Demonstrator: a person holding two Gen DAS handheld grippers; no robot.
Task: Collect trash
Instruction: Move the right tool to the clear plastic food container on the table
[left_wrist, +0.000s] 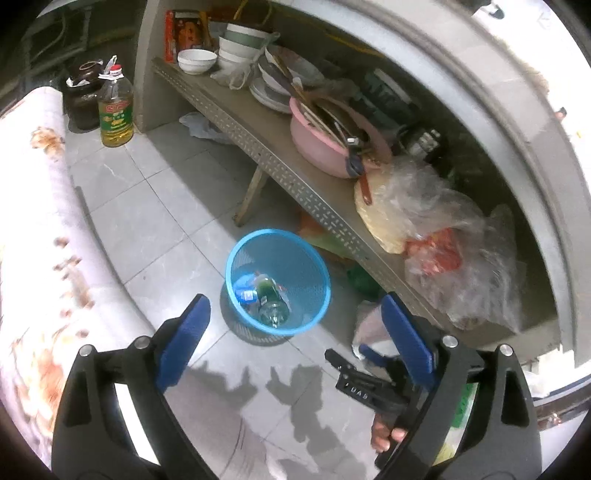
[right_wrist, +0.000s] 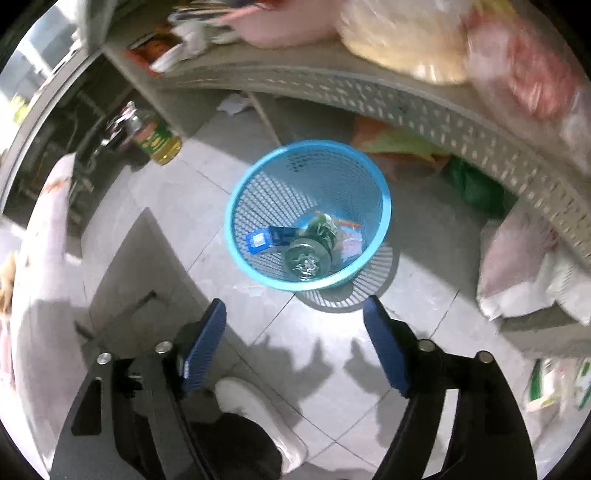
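**Item: blue mesh wastebasket, floor, both grippers empty above it**

Left gripper (left_wrist: 295, 332): jaws spread, nothing between.
Wastebasket (right_wrist: 236, 206): upright on tile, ahead of and below both jaw pairs; holds a clear plastic bottle (right_wrist: 308, 254), base upward, with blue wrappers (right_wrist: 271, 236).
Right gripper (right_wrist: 295, 347): jaws spread, empty; basket appears centred, probably nearer this hand.

Left hand-held gripper (left_wrist: 295, 306) gaping empty above blue mesh bin (left_wrist: 236, 258), clear bottle (left_wrist: 271, 299) inside, tiled floor (left_wrist: 147, 206)
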